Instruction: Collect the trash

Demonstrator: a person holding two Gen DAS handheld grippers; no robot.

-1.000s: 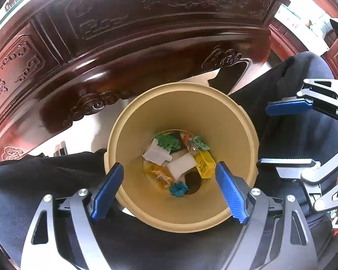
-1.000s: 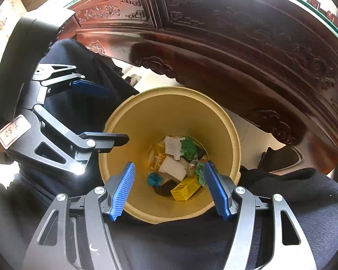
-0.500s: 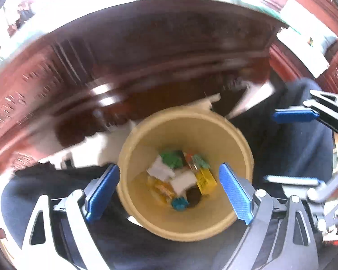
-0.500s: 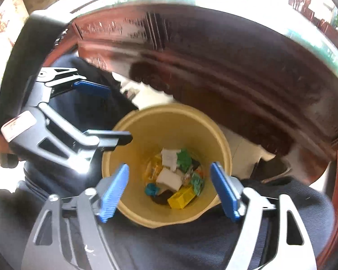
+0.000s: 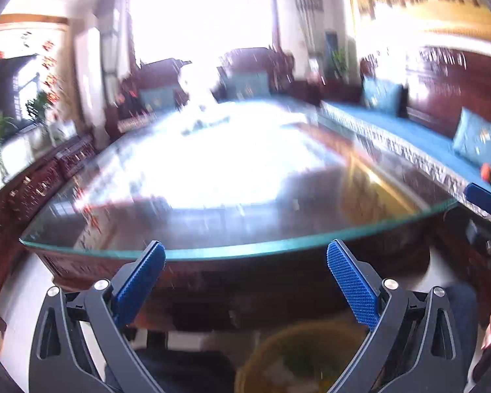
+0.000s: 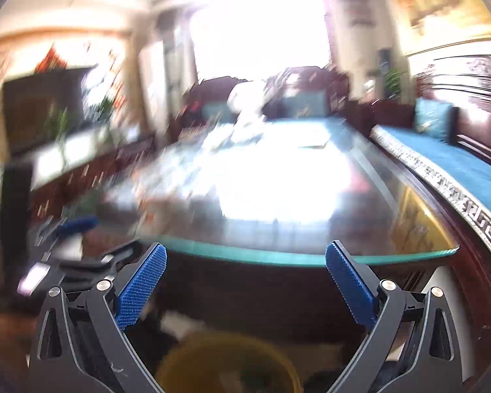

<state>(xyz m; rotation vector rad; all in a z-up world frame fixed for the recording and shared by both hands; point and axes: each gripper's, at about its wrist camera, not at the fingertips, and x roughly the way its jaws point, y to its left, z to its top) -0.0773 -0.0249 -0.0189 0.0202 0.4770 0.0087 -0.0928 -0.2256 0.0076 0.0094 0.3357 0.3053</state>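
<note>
Surface: a dark carved wooden surface under a green-edged glass sheet (image 5: 245, 252), long, with strong window glare across its middle; what lies at its far end is too blurred to name.
Room: a dark wooden bench with blue seat cushions (image 6: 458, 160) runs along the right side; dark wooden armchairs (image 5: 255, 72) stand beyond the far end before a bright window; potted green plants (image 5: 0, 131) on the left.
Left gripper (image 5: 245, 281): black frame with blue ribbed pads, jaws wide apart after just opening further, nothing between them.
Right gripper (image 6: 244, 281): same build, jaws wide apart after just opening further, nothing between them; its blue tip also shows at the right edge of the left wrist view.
Trash: coloured scraps, blurred, lie inside a round yellow plastic bin (image 5: 298, 360).
Bin position: below the near edge of the surface, low in both views, beneath and between each pair of jaws, touching neither.
Person: dark-clothed legs (image 5: 186, 373) just beside the bin.
</note>
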